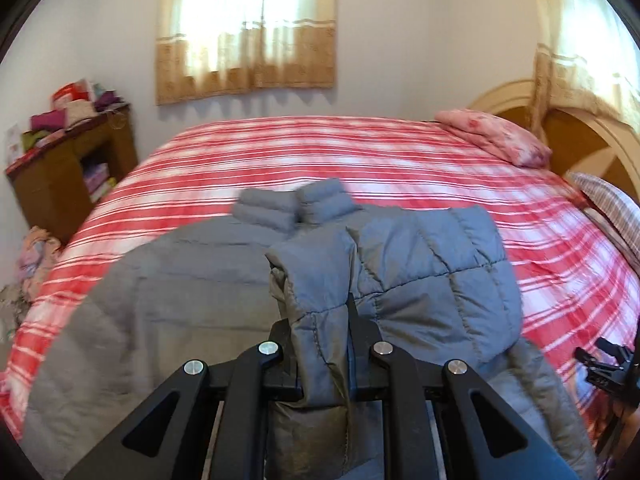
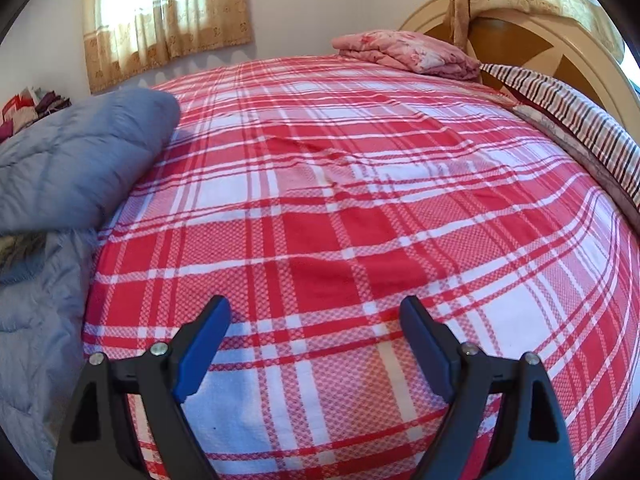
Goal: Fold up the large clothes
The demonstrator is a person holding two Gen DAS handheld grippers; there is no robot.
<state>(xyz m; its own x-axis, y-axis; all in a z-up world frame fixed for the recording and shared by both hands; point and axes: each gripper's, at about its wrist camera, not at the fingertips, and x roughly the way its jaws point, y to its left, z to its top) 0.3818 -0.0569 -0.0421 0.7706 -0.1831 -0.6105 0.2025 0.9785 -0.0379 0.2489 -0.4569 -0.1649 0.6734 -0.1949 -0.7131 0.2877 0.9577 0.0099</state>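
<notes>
Pinched in my left tool, the puffy jacket feels soft, light; right tool wide, empty.

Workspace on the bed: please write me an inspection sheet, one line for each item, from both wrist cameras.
Surface: bed with red and white plaid cover, mostly smooth, a few light wrinkles.
Job's things: grey quilted jacket lying on the cover, part of it lifted.
Clutter: folded pink cloth and a striped pillow by the headboard.
Grippers: left gripper shut on a fold of the jacket; right gripper open over bare cover, holding nothing.
Cables: nothing seen.
Surroundings: curtained window, wooden shelf stacked with folded fabrics, arched headboard.
</notes>
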